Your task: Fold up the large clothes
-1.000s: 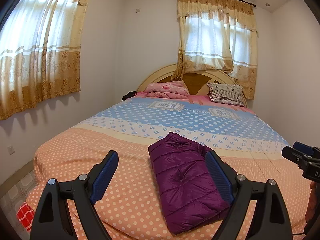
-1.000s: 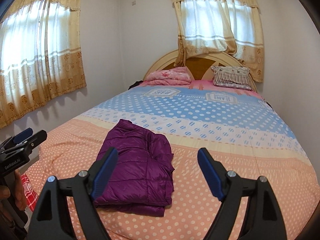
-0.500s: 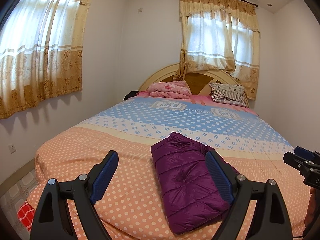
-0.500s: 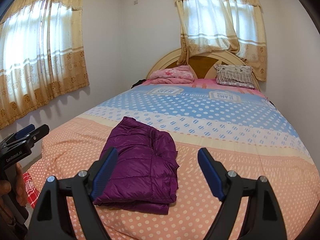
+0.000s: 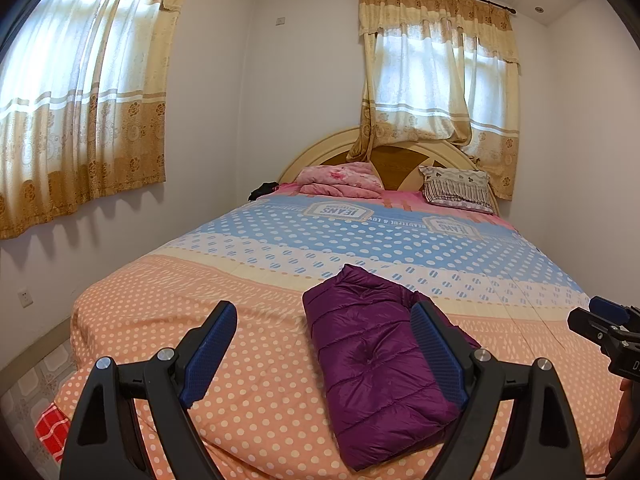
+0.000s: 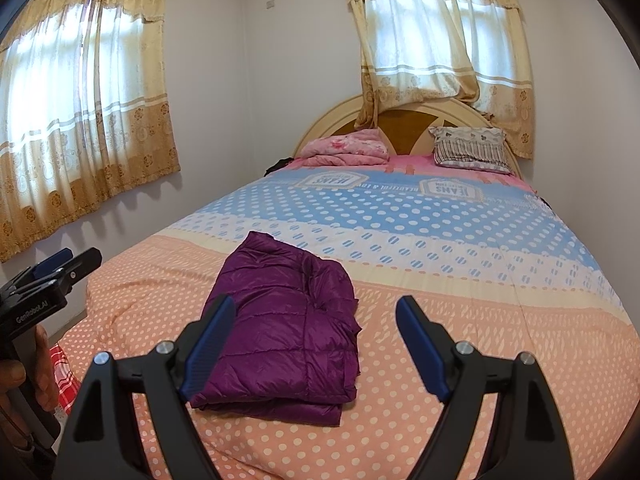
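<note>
A purple quilted jacket lies folded into a thick rectangle on the near, orange-dotted part of the bed. My left gripper hovers in front of the bed, open, with nothing between its blue pads; the jacket lies beyond its right finger. From the right wrist the same jacket sits behind the left finger of my right gripper, which is also open and empty. Each gripper shows at the edge of the other's view: the right one and the left one, held by a hand.
The bed fills the room, with a pink folded blanket and a striped pillow by the headboard. Walls stand close on both sides. A red checked cloth hangs at the bed's near left corner.
</note>
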`<state>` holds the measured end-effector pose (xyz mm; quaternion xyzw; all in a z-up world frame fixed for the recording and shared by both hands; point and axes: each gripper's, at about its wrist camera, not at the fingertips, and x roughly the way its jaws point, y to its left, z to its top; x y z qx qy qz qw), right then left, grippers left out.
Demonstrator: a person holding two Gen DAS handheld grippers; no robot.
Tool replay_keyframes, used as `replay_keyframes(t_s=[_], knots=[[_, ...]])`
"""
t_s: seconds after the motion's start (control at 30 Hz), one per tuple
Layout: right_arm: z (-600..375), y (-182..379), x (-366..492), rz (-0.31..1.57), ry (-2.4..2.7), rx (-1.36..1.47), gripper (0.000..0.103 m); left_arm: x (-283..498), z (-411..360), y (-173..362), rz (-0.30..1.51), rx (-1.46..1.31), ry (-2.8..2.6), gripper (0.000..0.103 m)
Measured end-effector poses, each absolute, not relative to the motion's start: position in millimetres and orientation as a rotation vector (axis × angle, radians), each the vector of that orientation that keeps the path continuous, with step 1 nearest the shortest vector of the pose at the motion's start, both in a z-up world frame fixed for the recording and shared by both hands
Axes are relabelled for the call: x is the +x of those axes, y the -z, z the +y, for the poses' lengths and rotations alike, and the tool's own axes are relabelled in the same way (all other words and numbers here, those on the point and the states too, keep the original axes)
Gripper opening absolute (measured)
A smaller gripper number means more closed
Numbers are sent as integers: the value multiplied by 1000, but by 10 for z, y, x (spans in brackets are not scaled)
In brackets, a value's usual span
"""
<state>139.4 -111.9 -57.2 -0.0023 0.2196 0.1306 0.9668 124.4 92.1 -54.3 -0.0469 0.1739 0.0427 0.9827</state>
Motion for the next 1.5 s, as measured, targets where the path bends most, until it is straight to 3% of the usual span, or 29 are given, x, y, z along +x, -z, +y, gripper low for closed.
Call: replay_keyframes(t_s=[1.5], knots=[[-1096, 624, 1361, 463, -271, 8, 86, 1316, 894, 616, 385, -61, -121, 89]])
